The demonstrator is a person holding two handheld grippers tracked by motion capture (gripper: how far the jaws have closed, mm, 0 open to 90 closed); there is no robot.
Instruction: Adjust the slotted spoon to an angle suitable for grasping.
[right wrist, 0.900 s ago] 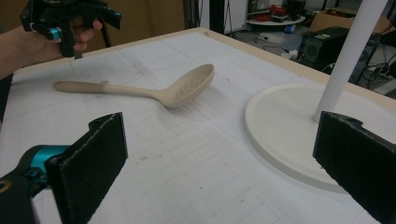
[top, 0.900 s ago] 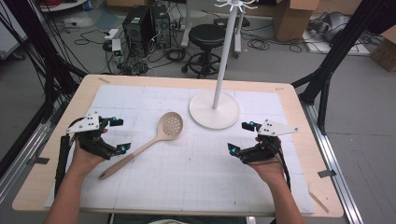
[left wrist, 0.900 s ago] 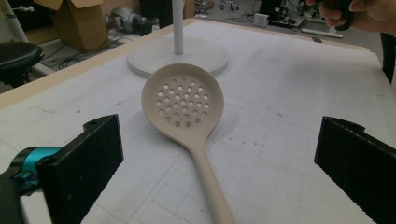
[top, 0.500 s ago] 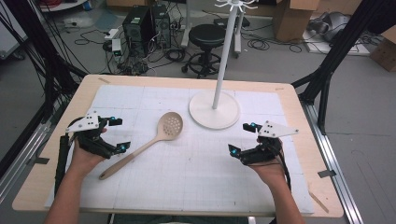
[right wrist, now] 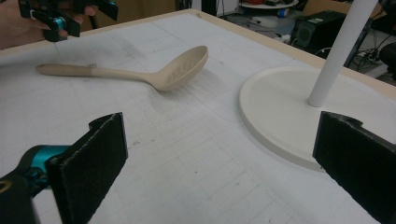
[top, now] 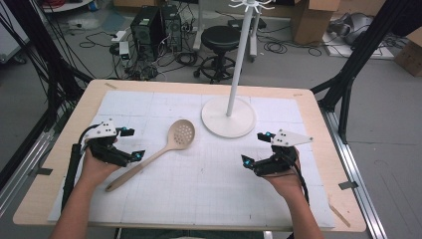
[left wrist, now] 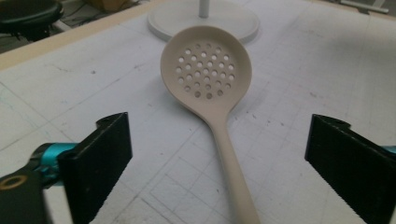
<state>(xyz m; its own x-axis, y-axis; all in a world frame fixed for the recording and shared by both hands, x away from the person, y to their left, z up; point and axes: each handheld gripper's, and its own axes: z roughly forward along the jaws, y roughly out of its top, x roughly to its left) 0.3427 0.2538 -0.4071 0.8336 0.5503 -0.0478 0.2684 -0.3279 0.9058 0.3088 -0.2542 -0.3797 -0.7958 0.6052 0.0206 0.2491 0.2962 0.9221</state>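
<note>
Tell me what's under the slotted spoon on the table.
The spoon lies flat on a white gridded mat, which covers the wooden table. The mat shows through the bowl's holes; the strip beneath the handle is hidden.

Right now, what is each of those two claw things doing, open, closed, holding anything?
Left gripper: open, holding nothing; the slotted spoon lies between its fingers, untouched.
Right gripper: open, holding nothing.

Lab: PC towers [top: 155, 27], floor cables [top: 99, 42], black rig frame [top: 356, 64], stool [top: 221, 42].
</note>
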